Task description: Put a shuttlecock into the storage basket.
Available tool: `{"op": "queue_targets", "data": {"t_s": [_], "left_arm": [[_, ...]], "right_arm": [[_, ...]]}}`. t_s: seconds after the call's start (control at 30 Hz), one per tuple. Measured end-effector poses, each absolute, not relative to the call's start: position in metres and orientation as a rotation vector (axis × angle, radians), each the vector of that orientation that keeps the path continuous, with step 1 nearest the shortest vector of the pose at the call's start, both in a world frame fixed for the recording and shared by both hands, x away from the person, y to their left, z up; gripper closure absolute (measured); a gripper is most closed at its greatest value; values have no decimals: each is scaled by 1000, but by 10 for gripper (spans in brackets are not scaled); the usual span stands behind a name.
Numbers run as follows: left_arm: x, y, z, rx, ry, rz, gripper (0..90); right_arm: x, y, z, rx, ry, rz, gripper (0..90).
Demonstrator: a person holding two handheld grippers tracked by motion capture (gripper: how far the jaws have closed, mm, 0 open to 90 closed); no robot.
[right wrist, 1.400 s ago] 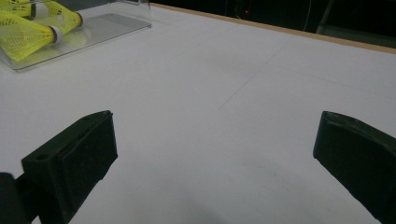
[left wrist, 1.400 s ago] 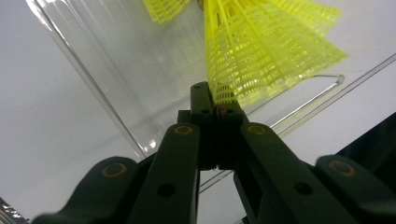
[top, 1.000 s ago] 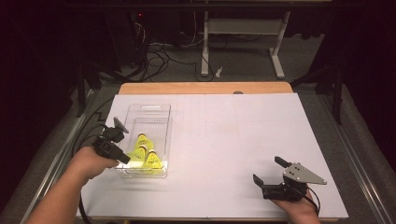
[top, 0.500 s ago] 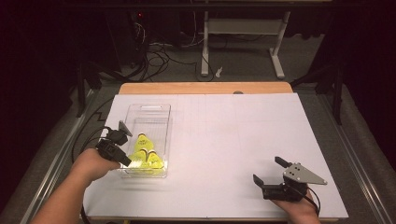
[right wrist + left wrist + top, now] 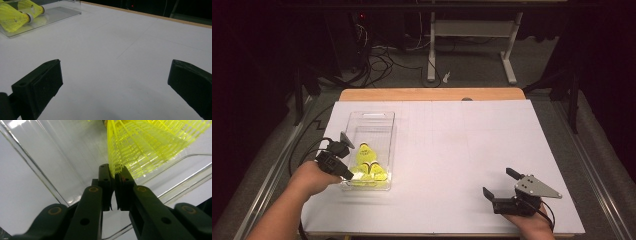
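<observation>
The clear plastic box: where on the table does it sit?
In the high view the clear plastic box sits on the table's left side, holding yellow shuttlecocks, with the left gripper at its near end.

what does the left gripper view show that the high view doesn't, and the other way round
Left gripper view: the left gripper with its jaws pinching the mesh edge of a yellow shuttlecock; they have just eased open slightly. High view: the right gripper with jaws wide open above the white table, and more shuttlecocks at the tray's near end. Both: the clear plastic tray and yellow shuttlecocks.
</observation>
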State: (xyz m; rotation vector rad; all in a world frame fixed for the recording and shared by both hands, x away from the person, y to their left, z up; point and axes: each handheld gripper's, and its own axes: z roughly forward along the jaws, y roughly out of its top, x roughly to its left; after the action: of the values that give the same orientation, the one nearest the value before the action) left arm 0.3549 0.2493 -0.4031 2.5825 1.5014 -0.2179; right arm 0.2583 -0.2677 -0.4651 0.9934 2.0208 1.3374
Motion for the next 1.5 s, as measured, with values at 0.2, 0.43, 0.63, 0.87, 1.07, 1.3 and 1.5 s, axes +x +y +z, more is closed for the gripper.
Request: {"op": "queue_targets", "data": {"t_s": [0.2, 0.43, 0.63, 0.87, 1.07, 1.3, 1.5], "left_arm": [[356, 249, -402, 2571, 1507, -235, 770], [359, 248, -397, 2595, 1441, -183, 696], [357, 242, -387, 2593, 1490, -186, 629], [357, 240, -376, 2597, 1495, -168, 567], [358, 239, -365, 2582, 1491, -160, 521], [360, 237, -357, 2566, 1486, -158, 500], [362, 231, -356, 2570, 1486, -166, 477]], "right_arm": [[258, -267, -465, 993, 2023, 1337, 2], [258, -268, -465, 995, 2021, 1338, 3], [258, -268, -465, 991, 2020, 1338, 3], [258, -268, -465, 993, 2021, 1339, 3], [258, -268, -465, 991, 2023, 1338, 3], [259, -267, -465, 994, 2028, 1337, 3], [258, -267, -465, 989, 2029, 1338, 3]]}}
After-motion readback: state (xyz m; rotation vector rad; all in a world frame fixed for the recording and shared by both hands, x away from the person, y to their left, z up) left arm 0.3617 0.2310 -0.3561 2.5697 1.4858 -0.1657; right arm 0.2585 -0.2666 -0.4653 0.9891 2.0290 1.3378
